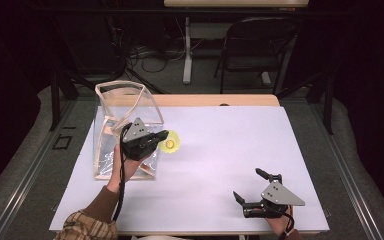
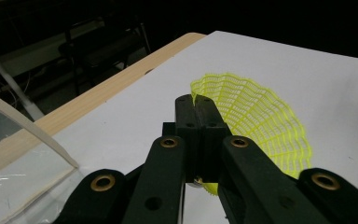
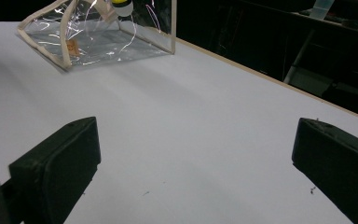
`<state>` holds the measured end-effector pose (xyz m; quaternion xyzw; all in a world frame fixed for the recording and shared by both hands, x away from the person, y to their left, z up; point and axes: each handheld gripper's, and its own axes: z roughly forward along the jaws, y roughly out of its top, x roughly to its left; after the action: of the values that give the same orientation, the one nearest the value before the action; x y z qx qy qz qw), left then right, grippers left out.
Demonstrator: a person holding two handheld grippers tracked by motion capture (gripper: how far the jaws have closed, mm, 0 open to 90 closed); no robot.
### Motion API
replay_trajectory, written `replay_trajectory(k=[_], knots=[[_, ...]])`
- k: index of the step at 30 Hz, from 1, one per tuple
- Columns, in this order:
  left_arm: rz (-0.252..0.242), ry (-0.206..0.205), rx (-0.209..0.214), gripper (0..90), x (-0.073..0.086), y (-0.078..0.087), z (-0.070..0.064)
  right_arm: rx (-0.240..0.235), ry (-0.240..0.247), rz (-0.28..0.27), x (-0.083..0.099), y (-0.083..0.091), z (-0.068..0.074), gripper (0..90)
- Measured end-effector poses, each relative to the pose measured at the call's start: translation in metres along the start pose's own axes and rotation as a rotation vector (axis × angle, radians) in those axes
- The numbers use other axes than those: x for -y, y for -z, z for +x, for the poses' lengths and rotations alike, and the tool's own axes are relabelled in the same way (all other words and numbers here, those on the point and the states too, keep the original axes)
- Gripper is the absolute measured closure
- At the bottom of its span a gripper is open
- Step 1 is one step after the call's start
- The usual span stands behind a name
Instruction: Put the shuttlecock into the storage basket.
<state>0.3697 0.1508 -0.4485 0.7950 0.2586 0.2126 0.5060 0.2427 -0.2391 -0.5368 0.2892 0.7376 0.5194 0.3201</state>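
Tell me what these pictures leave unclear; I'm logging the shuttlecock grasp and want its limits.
- Left gripper view: the left gripper hides the base of the yellow shuttlecock.
- High view: the same gripper's body covers part of the clear bag; its contents are unreadable.
- Right gripper view: the top edge cuts off the bag; glare blurs the inside.

Bag (image 1: pixel 125 125) on counter (image 1: pixel 220 150), left of frame centre. Shuttlecock (image 1: pixel 170 143) just right of bag. Right claw (image 1: pixel 252 187) at lower right of frame, well apart.
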Motion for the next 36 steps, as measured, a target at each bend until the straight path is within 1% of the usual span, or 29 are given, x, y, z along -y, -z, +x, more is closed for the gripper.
replay_trajectory(k=[6, 12, 24, 30, 32, 36], knots=[[-0.01, -0.001, -0.003, 90.0, -0.004, 0.002, 0.003, 0.0, -0.001, -0.001, 0.0, 0.0, 0.0, 0.4], [-0.031, 0.01, -0.007, 90.0, -0.007, 0.005, 0.007, 0.002, 0.0, 0.0, 0.0, 0.0, 0.0, 0.4], [-0.059, 0.017, -0.018, 90.0, -0.011, 0.012, 0.014, 0.004, -0.001, 0.001, 0.0, 0.0, 0.0, 0.4], [-0.07, 0.001, -0.028, 90.0, -0.019, 0.015, 0.015, 0.011, 0.0, 0.005, 0.0, 0.001, -0.001, 0.4], [-0.078, 0.008, -0.024, 90.0, -0.022, 0.015, 0.016, 0.01, -0.004, 0.005, 0.001, 0.001, -0.001, 0.4], [-0.085, 0.003, -0.025, 90.0, -0.026, 0.015, 0.017, 0.011, -0.002, 0.009, 0.001, 0.001, 0.0, 0.4]])
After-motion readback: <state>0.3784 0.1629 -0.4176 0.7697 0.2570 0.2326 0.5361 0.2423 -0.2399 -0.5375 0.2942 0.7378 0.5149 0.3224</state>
